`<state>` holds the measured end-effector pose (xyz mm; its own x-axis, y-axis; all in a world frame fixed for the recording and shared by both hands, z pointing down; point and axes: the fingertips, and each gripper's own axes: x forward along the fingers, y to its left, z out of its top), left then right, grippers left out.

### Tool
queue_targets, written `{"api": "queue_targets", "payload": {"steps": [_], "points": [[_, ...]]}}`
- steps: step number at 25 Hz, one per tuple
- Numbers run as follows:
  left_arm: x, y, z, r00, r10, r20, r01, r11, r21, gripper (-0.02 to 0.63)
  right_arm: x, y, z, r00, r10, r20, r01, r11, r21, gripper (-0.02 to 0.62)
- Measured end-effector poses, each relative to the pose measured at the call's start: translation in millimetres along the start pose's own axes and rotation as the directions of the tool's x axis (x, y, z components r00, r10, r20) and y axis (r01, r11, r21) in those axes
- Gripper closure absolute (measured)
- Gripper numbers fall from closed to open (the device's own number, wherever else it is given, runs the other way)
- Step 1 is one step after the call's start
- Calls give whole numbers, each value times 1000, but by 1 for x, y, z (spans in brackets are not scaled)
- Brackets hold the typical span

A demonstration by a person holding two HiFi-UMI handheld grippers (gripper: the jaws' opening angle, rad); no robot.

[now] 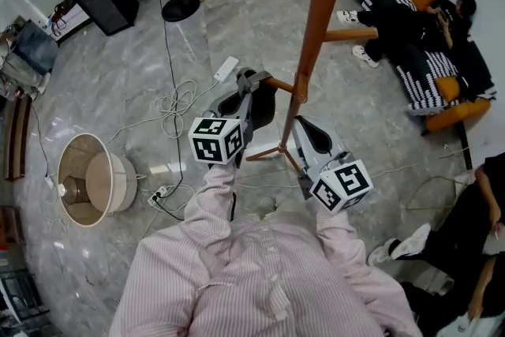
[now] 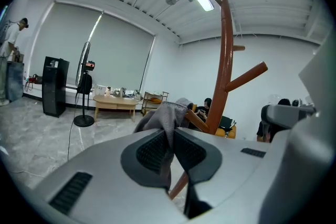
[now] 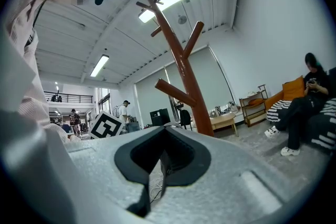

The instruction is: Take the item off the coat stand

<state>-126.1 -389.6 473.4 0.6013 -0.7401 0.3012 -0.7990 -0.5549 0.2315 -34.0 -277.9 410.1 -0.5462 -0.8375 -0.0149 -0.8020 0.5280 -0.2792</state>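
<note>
— Where is the item shown with respect to the coat stand (image 1: 319,4)?

— A grey cloth (image 2: 167,113) is seen draped over the tip of a low peg (image 2: 197,123) of the coat stand. The peg juts from the trunk toward the person's left. A fold of the cloth is hung below the peg.

— How is the left gripper (image 2: 171,147) shown?

— Its jaws are clamped on the grey cloth. The fabric is pinched between the dark pads (image 2: 152,152), just short of the peg's tip.

— And the right gripper (image 3: 163,157)?

— Its jaws are drawn together, with nothing held between them. It is held near the coat stand's trunk, on the side away from the draped peg and apart from the cloth. Whether the trunk is touched cannot be told.
</note>
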Motion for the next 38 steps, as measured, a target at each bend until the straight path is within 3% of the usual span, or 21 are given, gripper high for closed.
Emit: {"api": "queue_targets", "payload": {"steps": [12, 21, 30, 38], "points": [[-19, 28, 2, 997, 72, 27, -71, 997, -34, 575, 2, 18, -3, 1000, 31, -1, -31, 1000, -2, 591], [-44, 39, -19, 991, 132, 16, -131, 989, -69, 575, -4, 21, -6, 999, 32, -11, -32, 999, 3, 591], [-79, 31, -42, 979, 203, 16, -199, 971, -131, 575, -11, 15, -7, 998, 57, -32, -56, 998, 8, 591], [-111, 6, -34, 971, 232, 65, -222, 966, -131, 575, -19, 8, -6, 994, 82, -68, -82, 997, 7, 591]]}}
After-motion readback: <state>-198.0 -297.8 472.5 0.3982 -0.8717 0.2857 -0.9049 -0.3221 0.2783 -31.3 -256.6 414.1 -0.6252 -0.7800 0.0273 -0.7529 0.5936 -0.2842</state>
